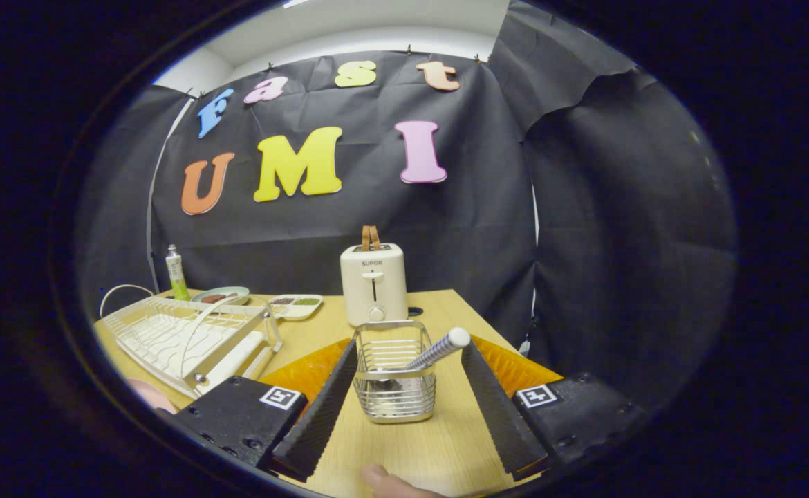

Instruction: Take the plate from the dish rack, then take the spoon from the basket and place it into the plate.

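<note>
Spoon step: gripper point(404, 408) fingers spread wide around the basket point(393, 377) (untouched); next, close on the spoon point(439, 349) handle.

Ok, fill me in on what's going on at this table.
A person's handheld claw is open, its fingers either side of a wire basket on the wooden table. A spoon stands in the basket, handle leaning toward one finger, not gripped. The white dish rack sits beside it; a toaster stands beyond.
</note>
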The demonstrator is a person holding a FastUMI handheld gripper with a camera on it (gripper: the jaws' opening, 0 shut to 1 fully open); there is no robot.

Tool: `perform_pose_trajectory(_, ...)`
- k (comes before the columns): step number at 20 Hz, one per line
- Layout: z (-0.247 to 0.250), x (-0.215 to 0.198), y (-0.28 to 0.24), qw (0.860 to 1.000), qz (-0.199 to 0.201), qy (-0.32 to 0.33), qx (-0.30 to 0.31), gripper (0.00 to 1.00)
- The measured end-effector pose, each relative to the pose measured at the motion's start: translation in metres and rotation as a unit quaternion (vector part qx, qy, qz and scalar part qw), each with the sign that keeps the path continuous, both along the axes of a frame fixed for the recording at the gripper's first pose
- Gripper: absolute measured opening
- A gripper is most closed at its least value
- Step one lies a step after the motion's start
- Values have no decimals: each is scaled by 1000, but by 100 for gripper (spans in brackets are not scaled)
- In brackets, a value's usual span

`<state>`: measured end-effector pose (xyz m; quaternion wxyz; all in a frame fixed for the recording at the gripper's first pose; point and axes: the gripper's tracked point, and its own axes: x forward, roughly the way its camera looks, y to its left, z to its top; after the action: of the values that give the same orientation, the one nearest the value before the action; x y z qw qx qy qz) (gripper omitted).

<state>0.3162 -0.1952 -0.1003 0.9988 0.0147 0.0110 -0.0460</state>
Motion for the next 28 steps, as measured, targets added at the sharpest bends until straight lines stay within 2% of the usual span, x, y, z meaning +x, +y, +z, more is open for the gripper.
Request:
perform_pose_trajectory(2, 16, 2, 4, 999, 7, -43, 2, 86)
perform_pose_trajectory(3, 17, 4, 14, 999, 15, -49, 10, 69)
perform_pose_trajectory(5, 1, 9, 19, 1000, 26, -14, 4, 36)
perform_pose_trajectory(6, -12, 15, 22, 999, 29, 16, 2, 30)
perform_pose_trajectory(8, -16, 22, 28, 999, 38, 28, 6, 28)
perform_pose_trajectory(10, -15, 24, 23, 999, 24, 27, 4, 27)
perform_pose_trajectory(11, -11, 24, 25, 999, 22, 27, 4, 19)
perform_pose_trajectory(17, 40, 5, 27, 1000, 7, -19, -17, 16)
perform_pose_trajectory(19, 65, -8, 26, 999, 2, -36, -25, 16)
perform_pose_trajectory(25, 130, -64, 44, 998, 7, -65, 0, 15)
perform_pose_trajectory(28, 153, -99, 76, 997, 32, -69, -12, 15)
